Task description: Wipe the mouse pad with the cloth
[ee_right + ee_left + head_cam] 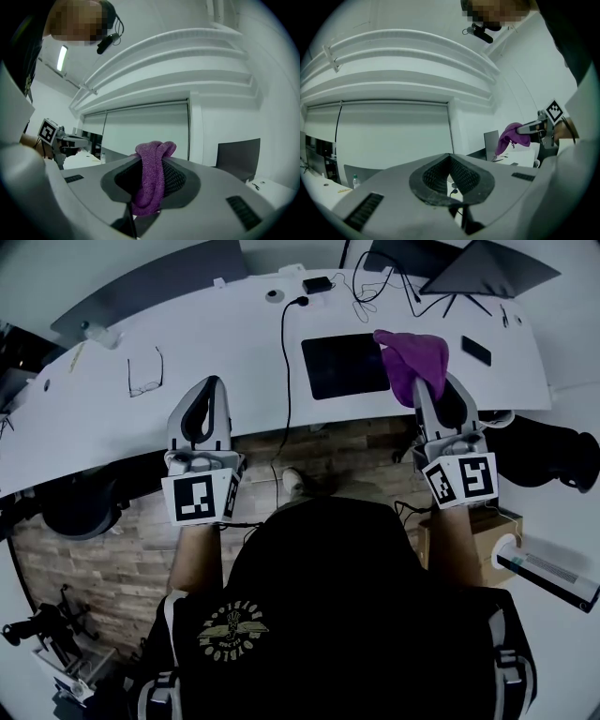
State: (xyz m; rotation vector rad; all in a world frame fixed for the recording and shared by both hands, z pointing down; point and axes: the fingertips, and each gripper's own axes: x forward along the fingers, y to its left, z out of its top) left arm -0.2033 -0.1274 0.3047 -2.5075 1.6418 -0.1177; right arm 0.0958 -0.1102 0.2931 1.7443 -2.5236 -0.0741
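Your right gripper (152, 157) was clamped on the purple cloth (412, 357) (a fold poked up past the jaws) | cloth at the right end of the black mouse pad (342, 365), long axis left-right on the white counter (187, 343) | your left gripper (450, 157) was closed, empty.

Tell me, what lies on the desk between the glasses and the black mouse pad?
A black cable crosses the white desk between glasses and mouse pad; the head view shows it.

The white desk (234, 362) is viewed steeply from overhead. Both gripper views are tilted up toward the far wall (393, 136); the purple cloth (412, 362) is shared by all three.
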